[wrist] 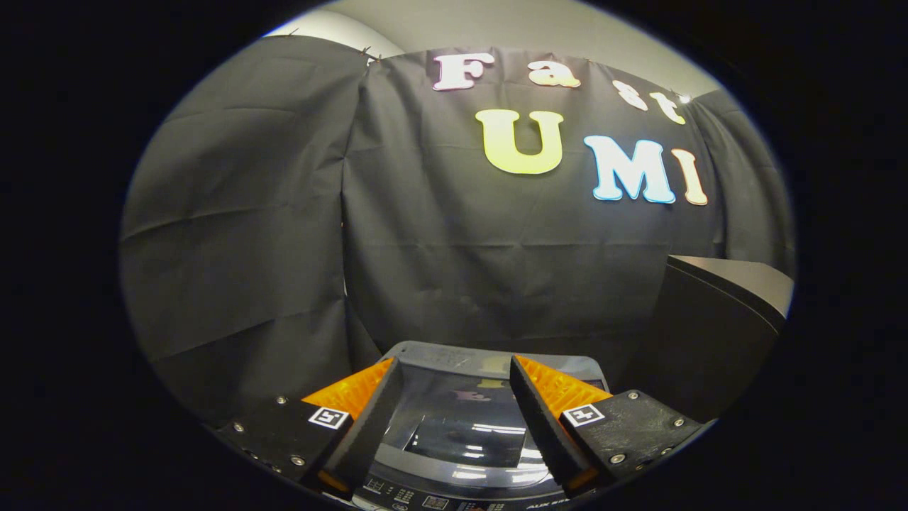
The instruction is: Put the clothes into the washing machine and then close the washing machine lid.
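Washing machine (464, 426) lid down, glossy, below the gripper (454, 380); fingers spread wide, holding nothing, hovering over the lid, black cloth wall beyond.

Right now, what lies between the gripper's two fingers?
In the gripper view, the open gripper holds nothing; between its fingers shows the washing machine's glossy closed lid below.
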A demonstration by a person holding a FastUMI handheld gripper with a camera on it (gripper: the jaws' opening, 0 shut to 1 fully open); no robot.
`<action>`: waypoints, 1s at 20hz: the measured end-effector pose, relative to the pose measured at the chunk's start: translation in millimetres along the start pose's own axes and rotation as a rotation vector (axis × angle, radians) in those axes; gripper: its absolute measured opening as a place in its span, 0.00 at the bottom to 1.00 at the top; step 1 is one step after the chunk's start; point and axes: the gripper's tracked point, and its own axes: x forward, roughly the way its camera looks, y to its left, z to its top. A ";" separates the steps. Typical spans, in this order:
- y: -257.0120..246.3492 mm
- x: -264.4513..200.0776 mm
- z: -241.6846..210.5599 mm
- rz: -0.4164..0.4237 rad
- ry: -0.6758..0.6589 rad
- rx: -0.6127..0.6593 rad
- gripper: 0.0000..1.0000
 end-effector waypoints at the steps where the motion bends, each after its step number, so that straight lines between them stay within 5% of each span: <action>1: 1.4 -4.1 0.1 0.001 -0.006 -0.004 0.94; 10: -13.3 -70.4 50.9 -0.035 -0.084 0.023 0.94; 20: -91.3 -190.5 90.5 -0.051 -0.192 -0.002 0.94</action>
